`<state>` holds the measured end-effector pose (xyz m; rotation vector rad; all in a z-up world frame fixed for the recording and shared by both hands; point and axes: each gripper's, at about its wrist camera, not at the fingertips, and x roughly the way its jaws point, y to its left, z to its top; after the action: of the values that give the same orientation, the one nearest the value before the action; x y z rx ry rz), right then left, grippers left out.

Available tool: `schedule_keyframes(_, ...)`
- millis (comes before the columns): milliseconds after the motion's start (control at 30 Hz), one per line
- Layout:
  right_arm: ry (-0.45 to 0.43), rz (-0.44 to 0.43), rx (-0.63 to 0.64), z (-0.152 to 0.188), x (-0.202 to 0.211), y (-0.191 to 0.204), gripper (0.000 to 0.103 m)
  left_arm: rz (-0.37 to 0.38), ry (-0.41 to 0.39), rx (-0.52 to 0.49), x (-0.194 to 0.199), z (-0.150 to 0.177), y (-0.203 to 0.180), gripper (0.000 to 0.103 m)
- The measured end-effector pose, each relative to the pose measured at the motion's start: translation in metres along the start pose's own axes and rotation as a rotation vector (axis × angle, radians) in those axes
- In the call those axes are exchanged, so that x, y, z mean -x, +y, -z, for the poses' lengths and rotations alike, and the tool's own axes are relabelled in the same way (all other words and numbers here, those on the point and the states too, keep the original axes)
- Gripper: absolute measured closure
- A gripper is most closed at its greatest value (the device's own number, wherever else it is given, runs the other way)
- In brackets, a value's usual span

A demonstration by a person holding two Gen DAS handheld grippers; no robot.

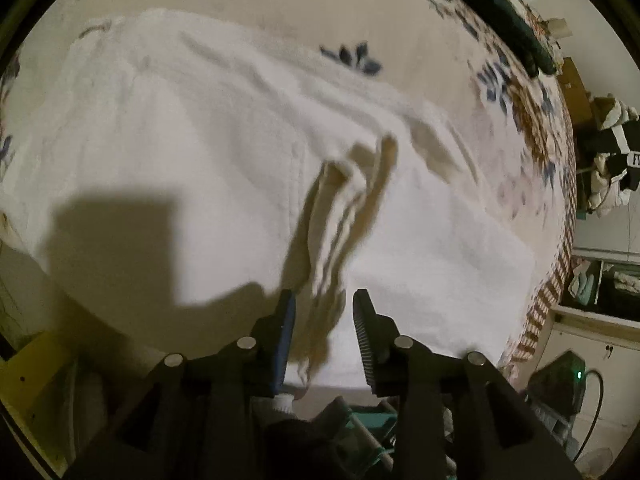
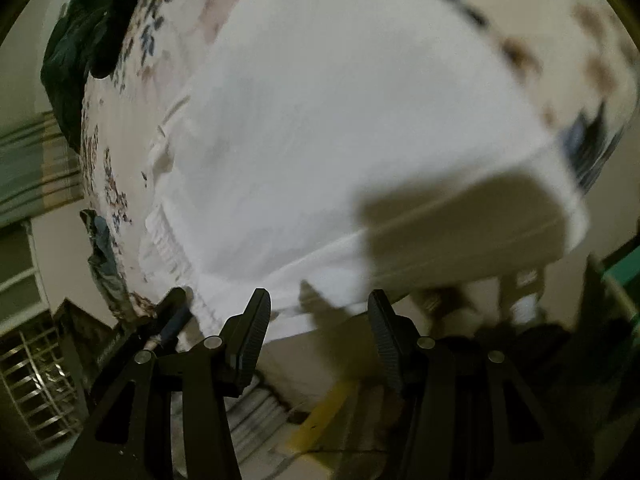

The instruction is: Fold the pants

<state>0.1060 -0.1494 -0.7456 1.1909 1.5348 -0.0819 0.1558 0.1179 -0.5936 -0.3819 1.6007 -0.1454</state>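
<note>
The white pants [image 1: 192, 152] lie spread on a floral bedsheet [image 1: 328, 12]. In the left wrist view a bunched fold of the white fabric [image 1: 340, 208] runs down toward my left gripper [image 1: 325, 296], whose jaws are open with the fabric between them but not pinched. In the right wrist view the pants [image 2: 340, 112] fill the middle, with the elastic waistband [image 2: 168, 248] at the left. My right gripper [image 2: 319, 300] is open and empty, just above the near edge of the pants.
A dark green garment [image 1: 504, 12] lies at the bed's far edge; it also shows in the right wrist view [image 2: 80, 40]. Clothes and shelves [image 1: 612, 160] stand at the right. A yellow strip [image 2: 324, 412] lies on the floor below the bed.
</note>
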Motion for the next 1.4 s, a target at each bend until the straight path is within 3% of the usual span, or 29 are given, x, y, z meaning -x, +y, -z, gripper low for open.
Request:
schedule_keyframes(133, 0.001, 0.058, -0.011, 0.004, -0.015, 0.004, 0.05, -0.096, 0.032, -0.037, -0.033, 0.011, 0.005, 0.073)
schedule_keyframes(300, 0.003, 0.099, 0.018, 0.002, -0.015, 0.007, 0.05, -0.051, 0.008, 0.011, -0.023, 0.015, 0.014, 0.074)
schedule_keyframes(400, 0.011, 0.11, 0.053, -0.002, -0.009, 0.016, 0.05, 0.033, -0.128, 0.089, 0.02, 0.024, 0.025, 0.072)
schedule_keyframes(467, 0.011, 0.117, 0.086, -0.002, -0.004, 0.023, 0.05, 0.065, -0.224, 0.137, 0.046, 0.031, 0.042, 0.047)
schedule_keyframes(500, 0.007, 0.131, 0.104, -0.003, 0.0, 0.028, 0.048, 0.072, -0.273, 0.171, 0.058, 0.034, 0.056, 0.018)
schedule_keyframes(533, 0.004, 0.141, 0.117, -0.002, 0.002, 0.031, 0.047, 0.067, -0.324, 0.218, 0.068, 0.037, 0.073, 0.008)
schedule_keyframes(667, 0.006, 0.165, 0.153, -0.004, 0.007, 0.046, 0.047, 0.049, -0.392, 0.419, 0.07, 0.038, 0.15, 0.008)
schedule_keyframes(767, 0.004, 0.193, 0.181, -0.006, 0.007, 0.055, 0.047, 0.095, -0.43, 0.588, 0.058, 0.032, 0.202, 0.008)
schedule_keyframes(833, -0.001, 0.205, 0.193, -0.005, 0.008, 0.059, 0.047, 0.138, -0.445, 0.645, 0.05, 0.026, 0.215, 0.009)
schedule_keyframes(900, -0.009, 0.217, 0.202, -0.005, 0.008, 0.063, 0.047, 0.176, -0.468, 0.672, 0.044, 0.016, 0.228, 0.01)
schedule_keyframes(1133, -0.013, 0.229, 0.181, 0.0, 0.001, 0.057, 0.047, 0.168, -0.516, 0.608, 0.029, -0.016, 0.215, 0.012)
schedule_keyframes(1167, -0.016, 0.228, 0.183, 0.002, -0.001, 0.059, 0.047, 0.16, -0.526, 0.61, 0.031, -0.015, 0.215, 0.019)
schedule_keyframes(1200, -0.02, 0.227, 0.185, 0.002, 0.0, 0.059, 0.047, 0.143, -0.534, 0.609, 0.035, -0.01, 0.214, 0.052)
schedule_keyframes(1233, -0.024, 0.224, 0.187, 0.002, 0.0, 0.059, 0.047, 0.155, -0.544, 0.604, 0.037, -0.007, 0.215, 0.066)
schedule_keyframes(1367, -0.036, 0.205, 0.193, 0.003, 0.007, 0.058, 0.047, 0.116, -0.616, 0.532, 0.062, 0.003, 0.196, 0.076)
schedule_keyframes(1400, -0.037, 0.2, 0.194, 0.003, 0.008, 0.057, 0.047, 0.092, -0.648, 0.484, 0.076, 0.006, 0.182, 0.083)
